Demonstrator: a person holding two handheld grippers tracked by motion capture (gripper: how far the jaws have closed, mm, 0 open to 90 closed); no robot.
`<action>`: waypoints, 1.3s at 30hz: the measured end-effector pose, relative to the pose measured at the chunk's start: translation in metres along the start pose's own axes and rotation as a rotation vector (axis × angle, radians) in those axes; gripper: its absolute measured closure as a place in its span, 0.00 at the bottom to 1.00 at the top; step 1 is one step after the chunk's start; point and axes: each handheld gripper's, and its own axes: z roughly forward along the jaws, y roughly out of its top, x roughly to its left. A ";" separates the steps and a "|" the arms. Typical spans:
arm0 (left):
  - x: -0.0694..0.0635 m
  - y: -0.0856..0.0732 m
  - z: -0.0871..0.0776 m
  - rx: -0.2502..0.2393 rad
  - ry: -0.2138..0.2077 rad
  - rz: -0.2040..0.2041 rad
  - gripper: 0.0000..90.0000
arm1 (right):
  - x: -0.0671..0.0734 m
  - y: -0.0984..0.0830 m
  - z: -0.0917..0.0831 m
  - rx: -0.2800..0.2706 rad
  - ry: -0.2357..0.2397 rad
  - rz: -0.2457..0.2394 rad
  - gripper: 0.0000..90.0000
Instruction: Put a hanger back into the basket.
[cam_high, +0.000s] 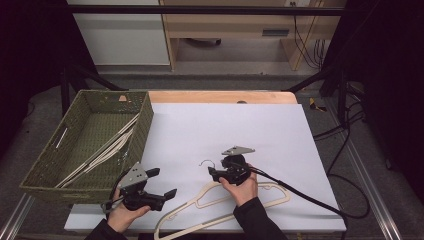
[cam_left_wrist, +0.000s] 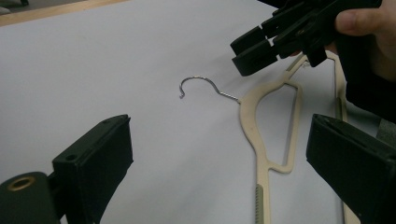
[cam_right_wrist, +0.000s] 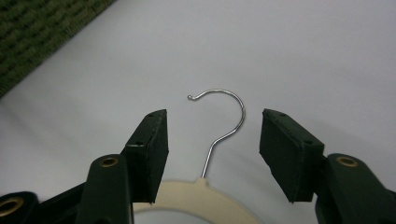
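Your right tongs (cam_right_wrist: 212, 149) stand about half open over the neck of the cream plastic clothes hanger with a thin silver wire hook (cam_high: 220, 202); in the right gripper view the hook's (cam_right_wrist: 224, 116) stem rises between the 2 black pads (cam_right_wrist: 285, 154) and neither pad touches it, so nothing is gripped. That hanger lies flat on the white sheet covering the tabletop (cam_high: 240, 130), near your edge, its hook pointing toward the far side and just beside your right tongs (cam_high: 215, 172). Your left tongs (cam_high: 162, 182) are spread wide and empty, held above the sheet near the front corner of the green woven basket (cam_high: 142, 122); in the left gripper view the 2 pads (cam_left_wrist: 100, 158) frame the hanger (cam_left_wrist: 261, 135) and the right tongs (cam_left_wrist: 250, 51) farther off, touching neither. The basket sits at the left of the tabletop with several more cream hangers (cam_high: 107, 147) lying in it. No brand, label or writing can be read anywhere.
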 end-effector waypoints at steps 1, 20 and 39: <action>0.000 0.000 0.000 0.000 0.000 -0.001 0.08 | 0.001 -0.001 0.004 0.010 -0.002 0.003 0.50; -0.001 -0.003 0.006 0.023 0.005 -0.001 0.09 | 0.015 -0.011 0.033 0.113 -0.098 -0.065 0.80; -0.005 -0.003 0.014 0.058 -0.010 -0.006 0.10 | 0.019 -0.006 0.034 0.161 -0.145 0.026 0.99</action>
